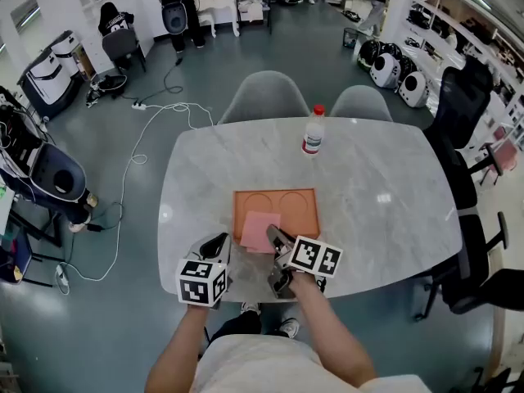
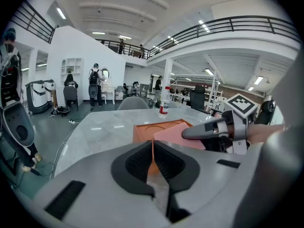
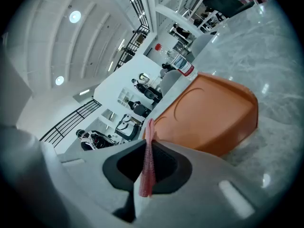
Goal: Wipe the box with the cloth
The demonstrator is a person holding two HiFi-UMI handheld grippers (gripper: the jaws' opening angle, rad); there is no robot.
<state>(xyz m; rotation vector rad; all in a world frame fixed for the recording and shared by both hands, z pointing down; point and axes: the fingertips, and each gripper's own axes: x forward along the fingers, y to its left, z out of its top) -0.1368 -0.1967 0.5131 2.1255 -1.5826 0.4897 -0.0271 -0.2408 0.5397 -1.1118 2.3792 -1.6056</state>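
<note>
While between jaws of right gripper, cloth over box; bottle beyond.

The tabletop is a white, grey-veined marble-pattern slab with rounded corners and a glossy finish that shows reflected ceiling lights. Two items rest directly on it. The first is a shallow orange box, rectangular with rounded corners, with two circular outlines side by side on its upper face. It lies toward the near edge, roughly centred left to right, with its long sides parallel to that edge. The second is a plastic bottle with a red cap and a red-and-white label. It stands upright near the far edge, well apart from the box and in line with the box's right end.
</note>
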